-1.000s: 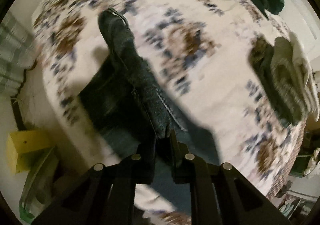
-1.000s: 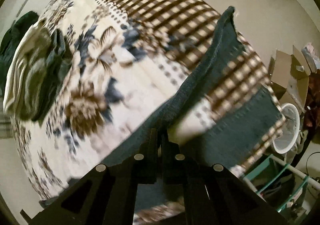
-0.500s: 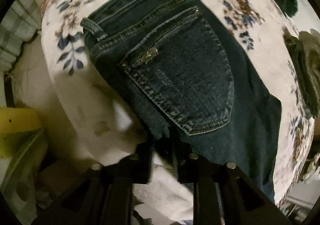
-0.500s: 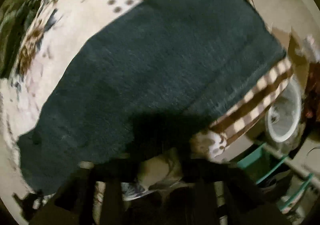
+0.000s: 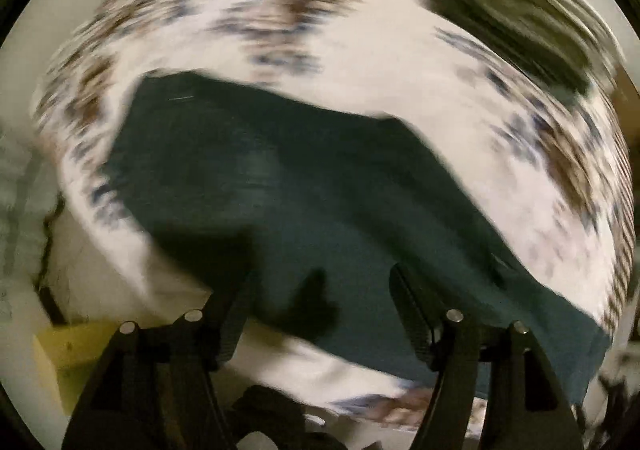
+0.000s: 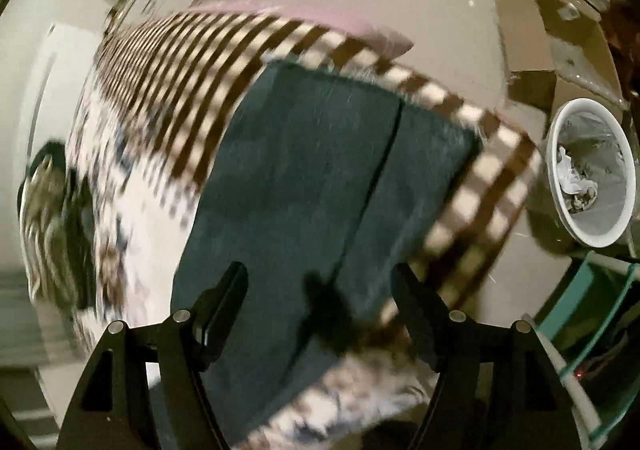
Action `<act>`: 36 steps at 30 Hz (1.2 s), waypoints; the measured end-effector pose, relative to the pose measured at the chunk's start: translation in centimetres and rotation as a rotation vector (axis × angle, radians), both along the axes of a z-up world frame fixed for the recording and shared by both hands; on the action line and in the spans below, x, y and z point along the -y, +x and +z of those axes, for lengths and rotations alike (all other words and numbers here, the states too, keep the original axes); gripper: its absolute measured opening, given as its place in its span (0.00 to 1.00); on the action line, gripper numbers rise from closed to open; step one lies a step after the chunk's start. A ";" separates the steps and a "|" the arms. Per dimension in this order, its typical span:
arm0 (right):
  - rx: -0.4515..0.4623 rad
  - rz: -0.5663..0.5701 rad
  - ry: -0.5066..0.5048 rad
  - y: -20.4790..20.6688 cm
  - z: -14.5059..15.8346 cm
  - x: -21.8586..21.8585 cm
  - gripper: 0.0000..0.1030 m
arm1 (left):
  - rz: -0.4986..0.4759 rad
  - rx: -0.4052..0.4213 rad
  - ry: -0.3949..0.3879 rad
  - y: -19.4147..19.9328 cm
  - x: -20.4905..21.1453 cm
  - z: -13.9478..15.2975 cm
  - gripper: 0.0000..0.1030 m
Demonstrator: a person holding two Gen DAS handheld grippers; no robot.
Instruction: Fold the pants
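The dark blue jeans lie spread flat on the flowered bedspread. My left gripper is open and empty, hovering above the near edge of the jeans. In the right wrist view the jeans' two legs lie side by side, reaching the checked border of the bedspread. My right gripper is open and empty above the legs. Both views are motion-blurred.
A pile of other clothes lies on the bed at the far right; it also shows in the right wrist view. A white bin and cardboard boxes stand on the floor beside the bed. A yellow box sits at the left.
Both grippers were shut on the jeans, laid them flat on the bed, then opened and let go. Both have lifted back from the cloth.
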State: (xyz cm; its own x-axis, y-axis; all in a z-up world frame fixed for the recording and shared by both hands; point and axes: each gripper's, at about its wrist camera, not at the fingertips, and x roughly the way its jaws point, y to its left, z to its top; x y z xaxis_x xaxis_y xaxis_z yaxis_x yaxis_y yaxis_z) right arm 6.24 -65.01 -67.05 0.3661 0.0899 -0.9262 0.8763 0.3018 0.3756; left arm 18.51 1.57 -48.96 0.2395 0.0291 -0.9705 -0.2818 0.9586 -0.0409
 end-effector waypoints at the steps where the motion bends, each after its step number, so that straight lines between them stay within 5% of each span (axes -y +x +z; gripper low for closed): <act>1: -0.011 -0.009 -0.009 0.6 -0.5 0.5 0.73 | -0.064 -0.013 0.007 0.7 2.9 -0.7 0.65; 3: -0.024 -0.025 -0.021 1.1 -1.5 1.5 0.72 | -0.156 -0.024 0.033 1.4 7.0 -2.1 0.65; 5: -0.040 -0.029 -0.033 1.9 -2.3 2.1 0.57 | -0.243 -0.035 0.075 1.9 10.0 -3.3 0.65; 8: -0.067 -0.017 -0.076 3.3 -2.8 1.9 0.47 | -0.369 -0.060 0.152 1.9 14.5 -5.8 0.65; 11: -0.077 0.001 -0.096 4.1 -3.0 1.4 0.45 | -0.432 -0.079 0.200 1.5 16.7 -7.6 0.65; 18: -0.100 0.090 -0.150 5.9 -3.0 0.2 0.42 | -0.425 -0.082 0.178 1.1 16.4 -8.1 0.65; 20: -0.138 0.110 -0.194 6.3 -2.9 -0.4 0.14 | -0.426 -0.083 0.182 0.6 17.0 -8.2 0.65; 23: -0.151 0.103 -0.224 6.0 -2.3 -0.5 0.04 | -0.425 -0.089 0.179 0.1 17.2 -8.2 0.65; 36: -0.112 0.055 -0.235 -0.6 2.5 1.0 0.02 | -0.414 -0.109 0.153 1.4 15.2 -6.9 0.65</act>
